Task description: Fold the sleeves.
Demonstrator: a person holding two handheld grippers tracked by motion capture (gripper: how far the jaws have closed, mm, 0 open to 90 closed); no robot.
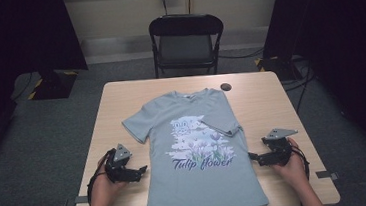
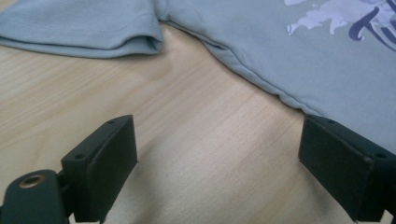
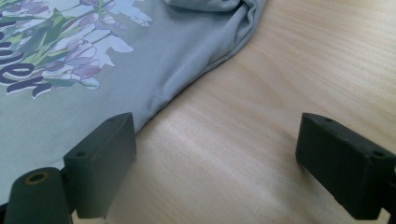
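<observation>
High view, grey printed T-shirt (image 1: pixel 195 147) flat at centre of wooden table (image 1: pixel 266 100), left gripper (image 1: pixel 139 171) lower left and right gripper (image 1: pixel 252 157) lower right, both spread, pinching nothing.

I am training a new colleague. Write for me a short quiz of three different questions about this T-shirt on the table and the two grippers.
1. True or false: the left gripper is shut on the grey T-shirt.
2. Which sleeve is folded in over the shirt's body in the high view: A) the sleeve at the left, B) the sleeve at the right, C) both?
3. Fill in: the right gripper rests beside the shirt on the ____ table.

Key
1. False: its jaws stand open over bare wood next to the shirt's edge.
2. B; the left sleeve lies spread flat.
3. Wooden.
</observation>
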